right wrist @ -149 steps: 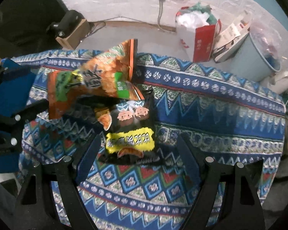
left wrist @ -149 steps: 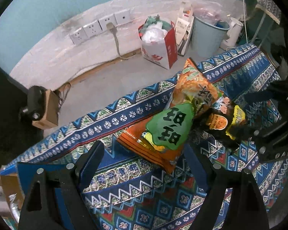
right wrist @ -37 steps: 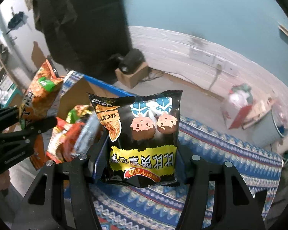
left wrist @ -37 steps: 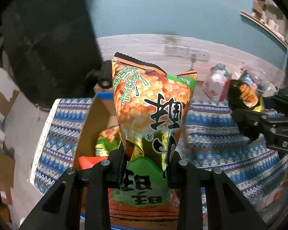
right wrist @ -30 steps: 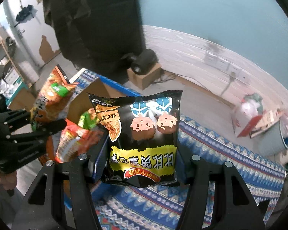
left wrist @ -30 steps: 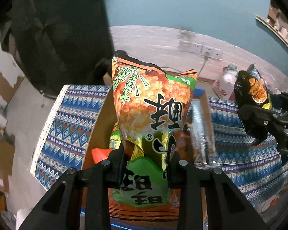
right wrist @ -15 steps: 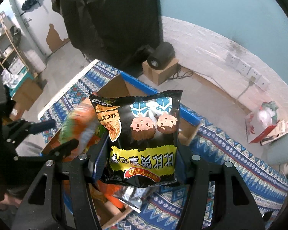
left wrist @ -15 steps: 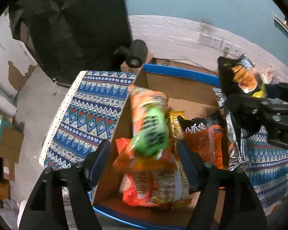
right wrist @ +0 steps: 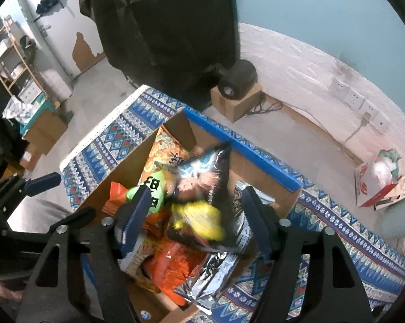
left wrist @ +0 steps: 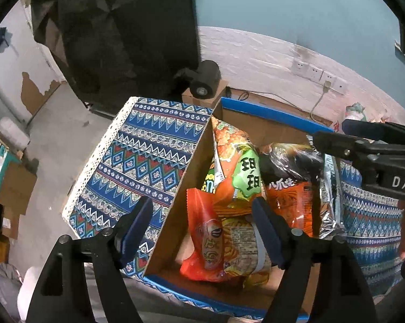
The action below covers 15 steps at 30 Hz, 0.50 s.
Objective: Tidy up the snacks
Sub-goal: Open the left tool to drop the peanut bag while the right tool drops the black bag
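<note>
- My left gripper [left wrist: 202,228] stood wide, empty, above the box [left wrist: 175,215].
- My right gripper [right wrist: 194,218] stood wide; the blurred black bag [right wrist: 202,188] lay in the box.

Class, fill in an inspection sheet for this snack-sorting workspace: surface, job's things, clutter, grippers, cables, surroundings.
Surface: patterned cloth under a cardboard box.
Job's things: orange-green bag and black-yellow bag, blurred, in the box with other packets.
Clutter: nothing seen on the cloth.
Grippers: left hand-held gripper and right hand-held gripper open above the box.
Cables: plugged cord at wall sockets.
Surroundings: black speaker, red-white bag.
</note>
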Each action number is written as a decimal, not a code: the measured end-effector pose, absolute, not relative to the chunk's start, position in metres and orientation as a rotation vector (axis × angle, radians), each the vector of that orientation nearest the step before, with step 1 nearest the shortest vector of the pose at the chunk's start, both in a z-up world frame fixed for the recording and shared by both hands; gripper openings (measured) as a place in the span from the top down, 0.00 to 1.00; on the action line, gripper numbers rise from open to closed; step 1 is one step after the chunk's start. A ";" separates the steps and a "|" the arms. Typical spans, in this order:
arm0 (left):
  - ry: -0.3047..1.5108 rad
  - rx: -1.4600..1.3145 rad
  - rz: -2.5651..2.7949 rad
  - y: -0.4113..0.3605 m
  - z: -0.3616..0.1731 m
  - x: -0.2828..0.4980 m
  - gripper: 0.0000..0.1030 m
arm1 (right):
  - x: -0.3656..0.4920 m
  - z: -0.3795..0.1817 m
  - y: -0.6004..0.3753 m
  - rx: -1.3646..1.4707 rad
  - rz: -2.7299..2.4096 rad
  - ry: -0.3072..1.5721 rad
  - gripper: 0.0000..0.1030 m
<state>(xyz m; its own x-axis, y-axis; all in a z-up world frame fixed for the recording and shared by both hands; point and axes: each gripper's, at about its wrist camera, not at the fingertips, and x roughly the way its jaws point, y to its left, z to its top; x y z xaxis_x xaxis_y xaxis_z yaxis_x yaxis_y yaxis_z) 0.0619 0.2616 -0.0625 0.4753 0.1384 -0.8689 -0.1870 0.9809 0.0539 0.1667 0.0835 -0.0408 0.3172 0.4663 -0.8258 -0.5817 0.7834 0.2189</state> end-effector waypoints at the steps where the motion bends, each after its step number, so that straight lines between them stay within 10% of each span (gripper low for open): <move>1: 1.056 -0.057 0.196 0.262 -0.061 0.061 0.25 | 0.166 -0.038 0.081 -0.124 0.693 1.036 0.28; 15: 0.969 -0.034 0.186 0.245 -0.025 0.030 0.14 | 0.130 -0.010 0.034 -0.115 0.620 0.980 0.23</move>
